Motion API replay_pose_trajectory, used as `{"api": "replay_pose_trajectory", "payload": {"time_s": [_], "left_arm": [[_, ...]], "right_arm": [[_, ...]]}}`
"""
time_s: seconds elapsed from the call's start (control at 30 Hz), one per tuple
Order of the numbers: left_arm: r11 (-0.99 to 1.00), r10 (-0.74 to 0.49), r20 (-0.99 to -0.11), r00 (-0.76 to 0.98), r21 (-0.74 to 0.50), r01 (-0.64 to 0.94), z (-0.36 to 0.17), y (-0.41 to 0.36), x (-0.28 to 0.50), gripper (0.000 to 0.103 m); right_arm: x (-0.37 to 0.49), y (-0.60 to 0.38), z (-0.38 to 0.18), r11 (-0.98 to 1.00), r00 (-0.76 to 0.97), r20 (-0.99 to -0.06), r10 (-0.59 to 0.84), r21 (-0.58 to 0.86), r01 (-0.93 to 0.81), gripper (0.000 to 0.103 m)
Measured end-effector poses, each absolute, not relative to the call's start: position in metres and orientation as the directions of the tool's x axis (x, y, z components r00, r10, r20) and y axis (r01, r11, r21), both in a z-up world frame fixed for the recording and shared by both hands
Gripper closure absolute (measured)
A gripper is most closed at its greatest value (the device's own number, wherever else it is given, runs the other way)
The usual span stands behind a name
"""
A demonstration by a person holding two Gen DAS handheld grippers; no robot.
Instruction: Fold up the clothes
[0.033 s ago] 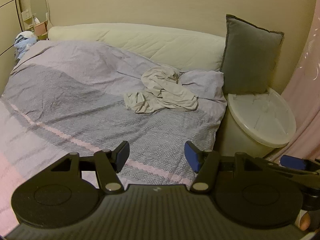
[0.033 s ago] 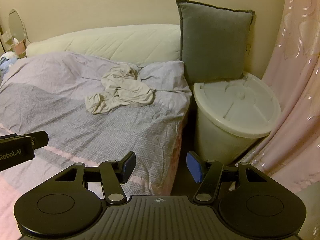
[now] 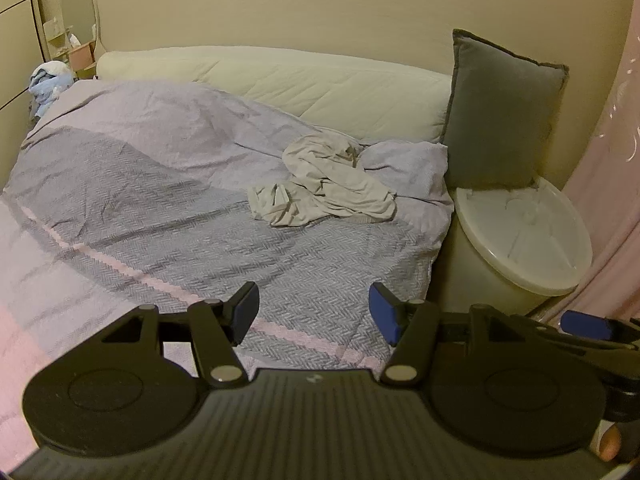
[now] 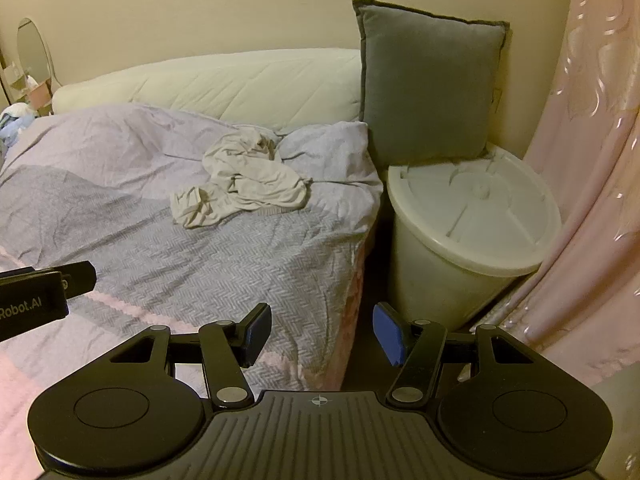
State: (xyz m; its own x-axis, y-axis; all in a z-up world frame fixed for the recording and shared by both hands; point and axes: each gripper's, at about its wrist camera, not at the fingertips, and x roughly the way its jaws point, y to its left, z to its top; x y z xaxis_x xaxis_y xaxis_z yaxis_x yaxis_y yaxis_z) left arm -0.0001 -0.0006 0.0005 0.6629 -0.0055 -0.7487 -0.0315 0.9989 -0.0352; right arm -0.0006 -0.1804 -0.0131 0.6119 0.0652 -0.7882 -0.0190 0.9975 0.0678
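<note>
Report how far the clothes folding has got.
Done: nothing. The beige garment lies crumpled on the purple bedspread, near the grey cushion and the lidded white bin. In hand: nothing; the left hand-held gripper and right hand-held gripper are both open and empty, short of the garment. Left: reach it, spread it flat, fold it.

bed (image 3: 160, 208) | grey-lilac duvet cover | crumpled beige garment (image 3: 324, 182) lying near grey cushion (image 3: 500, 112)
</note>
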Motion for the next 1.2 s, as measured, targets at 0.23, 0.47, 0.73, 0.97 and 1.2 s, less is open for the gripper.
{"api": "replay_pose_trajectory", "payload": {"time_s": [0.23, 0.47, 0.73, 0.97, 1.2], "left_arm": [[0.999, -0.009, -0.744, 0.669, -0.041, -0.033, 0.0, 0.005, -0.003, 0.046], [0.999, -0.002, -0.741, 0.671, -0.038, -0.038, -0.003, 0.013, -0.008, 0.046], [0.998, 0.008, -0.745, 0.667, -0.039, -0.055, -0.006, 0.016, -0.008, 0.046], [0.997, 0.015, -0.746, 0.666, -0.043, -0.071, -0.007, 0.023, -0.009, 0.046], [0.995, 0.02, -0.75, 0.661, -0.048, -0.085, -0.009, 0.03, -0.008, 0.046]], "right_arm": [[0.002, -0.181, -0.01, 0.998, 0.61, -0.789, 0.064, 0.068, -0.017, 0.043], [0.004, -0.177, -0.007, 0.998, 0.608, -0.791, 0.063, 0.062, -0.022, 0.043], [0.007, -0.174, -0.006, 0.998, 0.608, -0.791, 0.064, 0.055, -0.034, 0.043], [0.007, -0.165, -0.005, 0.997, 0.609, -0.79, 0.072, 0.046, -0.058, 0.043], [0.01, -0.161, -0.008, 0.996, 0.608, -0.79, 0.079, 0.043, -0.073, 0.043]]}}
